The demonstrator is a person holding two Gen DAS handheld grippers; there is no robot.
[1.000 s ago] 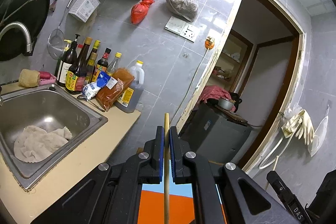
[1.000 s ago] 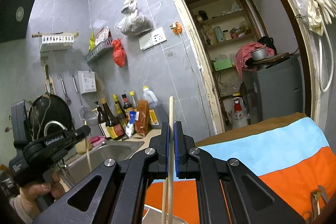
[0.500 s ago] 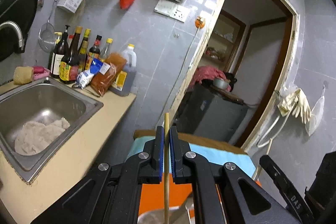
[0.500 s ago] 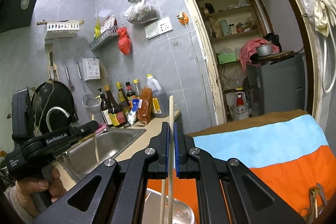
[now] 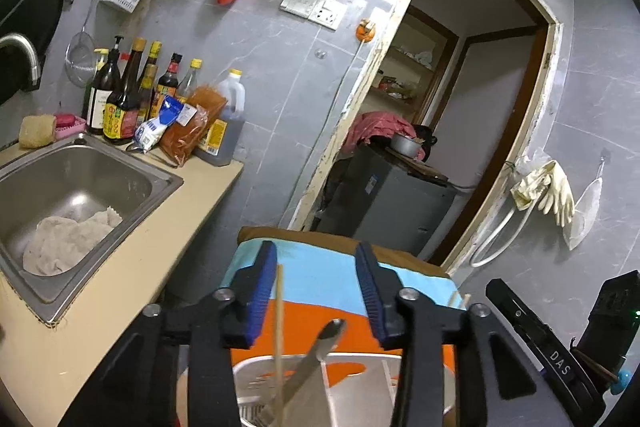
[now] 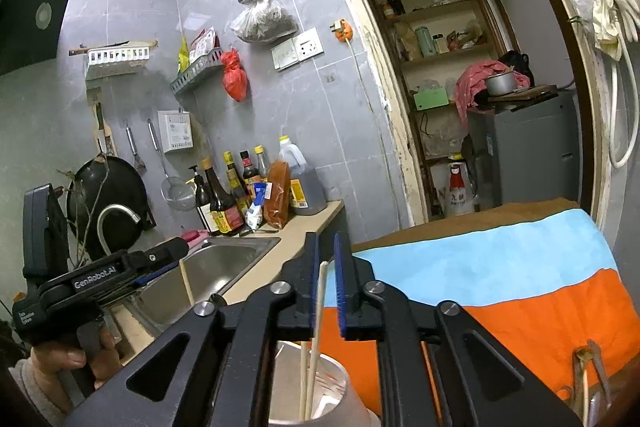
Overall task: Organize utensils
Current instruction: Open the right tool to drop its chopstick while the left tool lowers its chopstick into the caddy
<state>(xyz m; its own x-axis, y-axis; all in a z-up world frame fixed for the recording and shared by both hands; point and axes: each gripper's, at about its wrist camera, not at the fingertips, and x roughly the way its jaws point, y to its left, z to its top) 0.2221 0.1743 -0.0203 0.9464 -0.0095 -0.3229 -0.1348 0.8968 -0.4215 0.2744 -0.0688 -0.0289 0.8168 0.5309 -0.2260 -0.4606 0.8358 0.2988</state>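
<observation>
Left gripper (image 5: 316,289): jaws spread wide, holding nothing. A chopstick (image 5: 279,331) stands upright between the blue pads (image 5: 262,291), close to the left one; contact cannot be confirmed. Its lower end drops into the white utensil holder (image 5: 320,363) directly below the gripper. A metal knife (image 5: 316,355) leans diagonally in the same holder, butt end up and to the right.

Right gripper (image 6: 327,291): jaws at a narrow gap, not clamped. One chopstick (image 6: 318,323) runs up through the gap, tip just above the pads, clear space visible on both sides. A second chopstick (image 6: 304,383) sits just beside it lower down. Both stand in a metal cup (image 6: 340,391) under the gripper.

The right view also shows the left gripper off to the left, in a hand (image 6: 76,355), with the chopstick (image 6: 187,285) hanging below its tip over the sink (image 6: 224,263) area.

Both containers sit on a table with an orange and blue cloth (image 6: 500,283). The counter (image 5: 120,267) with the sink, a rag (image 5: 68,243) in the basin, and a row of sauce bottles (image 5: 128,95) is to the left. More utensils (image 6: 588,367) lie at the cloth's lower right edge, partly cut off.
</observation>
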